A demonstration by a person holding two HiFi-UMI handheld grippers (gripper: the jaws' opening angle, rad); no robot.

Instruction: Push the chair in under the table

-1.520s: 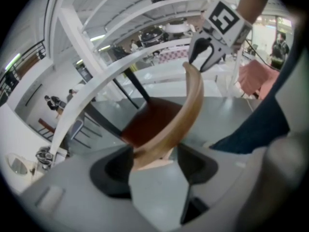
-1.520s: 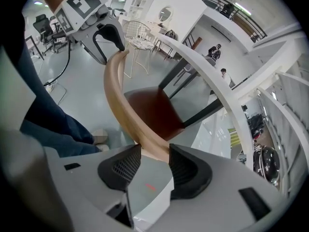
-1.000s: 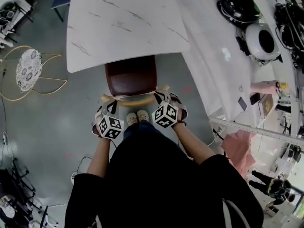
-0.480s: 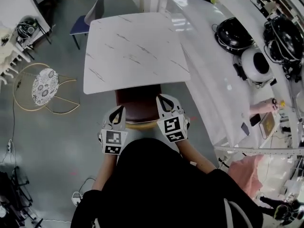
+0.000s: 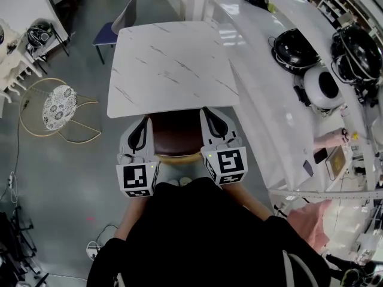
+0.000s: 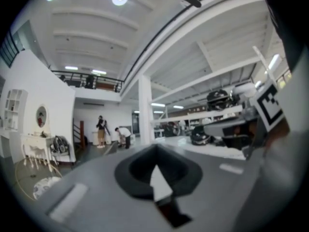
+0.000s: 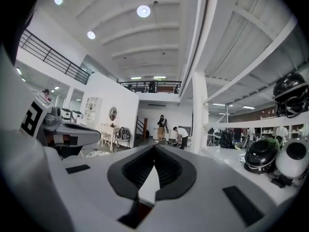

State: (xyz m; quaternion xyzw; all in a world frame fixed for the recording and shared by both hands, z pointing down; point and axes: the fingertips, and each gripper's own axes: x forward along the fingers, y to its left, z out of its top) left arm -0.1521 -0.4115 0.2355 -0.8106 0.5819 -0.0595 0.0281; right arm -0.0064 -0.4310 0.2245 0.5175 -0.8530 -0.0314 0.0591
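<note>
Chair (image 5: pixel 175 137), brown-seated: placed at the near edge of the white marble-topped table (image 5: pixel 170 64), with the seat partly tucked beneath the top. Left gripper (image 5: pixel 141 127) and right gripper (image 5: pixel 210 117): held level, seen flanking the seat from above, jaws pressed together, nothing pinched between them.

Floor (image 5: pixel 78 178) lies open left of the chair (image 5: pixel 175 133). A long white surface (image 5: pixel 263 94) crowds its right; the marble surface (image 5: pixel 170 64) covers its seat.
</note>
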